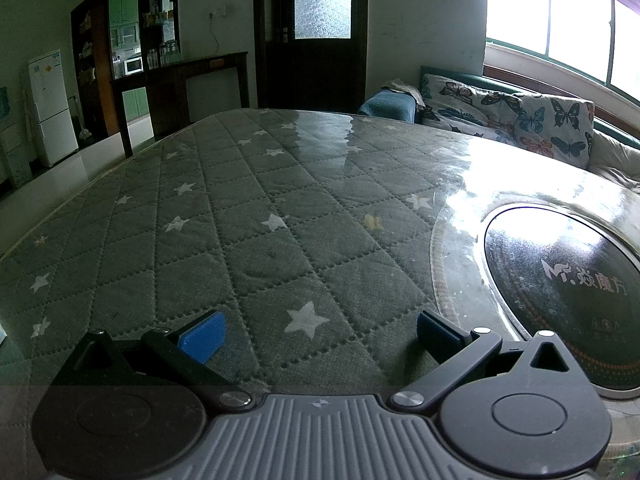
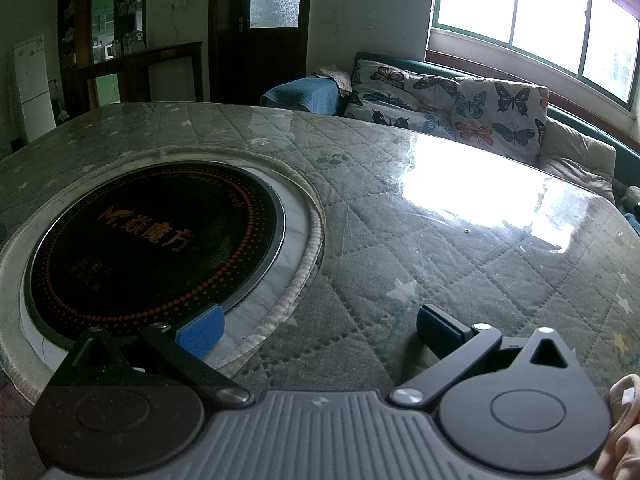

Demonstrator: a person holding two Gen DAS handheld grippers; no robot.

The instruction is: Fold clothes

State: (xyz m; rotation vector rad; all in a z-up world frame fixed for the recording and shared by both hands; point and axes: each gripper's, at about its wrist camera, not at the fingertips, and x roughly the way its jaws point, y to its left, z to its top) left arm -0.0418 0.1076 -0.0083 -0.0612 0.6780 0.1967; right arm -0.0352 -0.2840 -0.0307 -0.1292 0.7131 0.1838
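Note:
No garment lies on the table in either view. My left gripper (image 1: 318, 334) is open and empty, its blue pads (image 1: 202, 336) spread wide over the grey quilted star-pattern table cover (image 1: 240, 220). My right gripper (image 2: 318, 330) is open and empty too, with blue pads (image 2: 202, 334), held just above the cover (image 2: 440, 248) beside the round black induction cooktop (image 2: 156, 248). A pale piece of cloth (image 2: 624, 432) shows at the bottom right corner of the right wrist view, mostly cut off by the frame.
The cooktop is set into the table, also at the right of the left wrist view (image 1: 560, 280). A clear glossy sheet over the cover reflects window glare (image 2: 460, 168). Behind the table are a butterfly-print sofa (image 2: 460, 108), a dark door (image 1: 316, 32), a sideboard (image 1: 180, 88) and a fridge (image 1: 50, 108).

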